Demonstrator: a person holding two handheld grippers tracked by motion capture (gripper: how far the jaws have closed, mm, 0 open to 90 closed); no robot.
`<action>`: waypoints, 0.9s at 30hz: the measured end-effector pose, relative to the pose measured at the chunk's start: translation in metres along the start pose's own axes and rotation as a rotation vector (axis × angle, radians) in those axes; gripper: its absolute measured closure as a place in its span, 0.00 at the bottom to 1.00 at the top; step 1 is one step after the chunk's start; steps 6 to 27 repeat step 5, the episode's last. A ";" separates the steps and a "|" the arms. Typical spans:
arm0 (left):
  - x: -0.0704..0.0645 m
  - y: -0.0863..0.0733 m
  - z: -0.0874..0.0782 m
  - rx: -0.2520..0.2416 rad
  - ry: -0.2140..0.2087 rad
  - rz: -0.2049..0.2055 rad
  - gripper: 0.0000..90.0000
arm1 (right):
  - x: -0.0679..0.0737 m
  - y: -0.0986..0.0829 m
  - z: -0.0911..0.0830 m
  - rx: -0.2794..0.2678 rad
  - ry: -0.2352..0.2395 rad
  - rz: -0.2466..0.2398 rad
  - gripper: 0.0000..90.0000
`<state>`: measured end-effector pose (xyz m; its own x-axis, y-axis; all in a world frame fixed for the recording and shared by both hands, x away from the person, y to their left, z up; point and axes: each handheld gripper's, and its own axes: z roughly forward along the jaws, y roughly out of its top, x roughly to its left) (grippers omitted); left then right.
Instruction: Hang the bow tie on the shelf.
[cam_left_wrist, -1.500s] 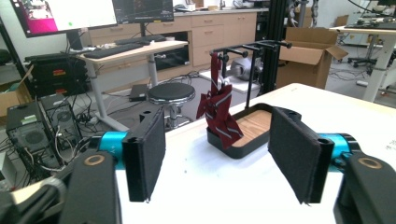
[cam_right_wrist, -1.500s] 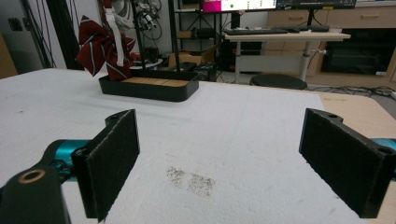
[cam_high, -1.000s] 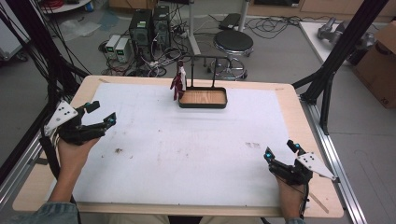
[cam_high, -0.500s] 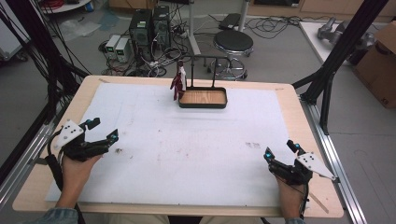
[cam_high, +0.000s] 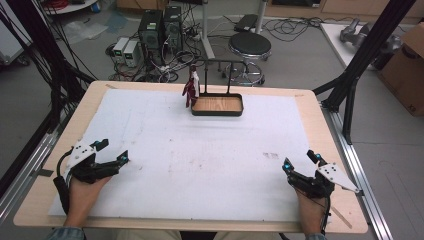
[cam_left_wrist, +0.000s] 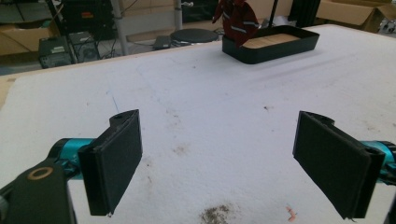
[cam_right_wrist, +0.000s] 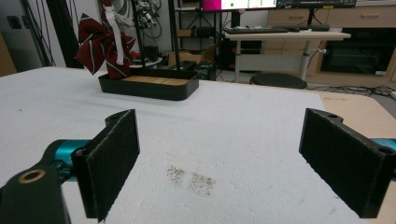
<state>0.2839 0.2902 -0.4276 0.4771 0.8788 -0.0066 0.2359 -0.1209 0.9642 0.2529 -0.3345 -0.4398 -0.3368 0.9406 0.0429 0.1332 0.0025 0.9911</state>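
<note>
A black tray with a wooden floor (cam_high: 217, 105) stands at the far middle of the white mat, under a thin black rack (cam_high: 218, 62). A dark red striped bow (cam_high: 190, 88) hangs from the rack's left end, beside the tray (cam_left_wrist: 271, 43) (cam_right_wrist: 148, 85); the bow (cam_right_wrist: 103, 45) carries a white strap. My left gripper (cam_high: 111, 152) rests open near the mat's front left, nothing between its pads (cam_left_wrist: 116, 158). My right gripper (cam_high: 301, 163) rests open near the front right, its pads (cam_right_wrist: 112, 158) wide apart over bare mat.
The white mat (cam_high: 200, 150) covers most of the wooden table (cam_high: 320, 115) and carries small dark stains (cam_right_wrist: 191, 179). Beyond the far edge are a round stool (cam_high: 249, 47), computer boxes (cam_high: 159, 25) and cables. Black frame posts (cam_high: 360, 55) flank the table.
My left gripper has moved back toward the front left corner and slightly right. The right gripper has stayed almost still.
</note>
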 end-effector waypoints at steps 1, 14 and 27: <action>0.000 0.000 0.000 0.000 0.000 0.000 0.18 | 0.000 0.000 0.000 0.000 0.000 0.000 0.12; 0.001 -0.002 0.001 0.013 0.003 -0.003 0.18 | 0.000 0.000 0.000 -0.001 0.000 0.001 0.12; 0.001 -0.002 0.001 0.013 0.003 -0.003 0.18 | 0.000 0.000 0.000 -0.001 0.000 0.001 0.12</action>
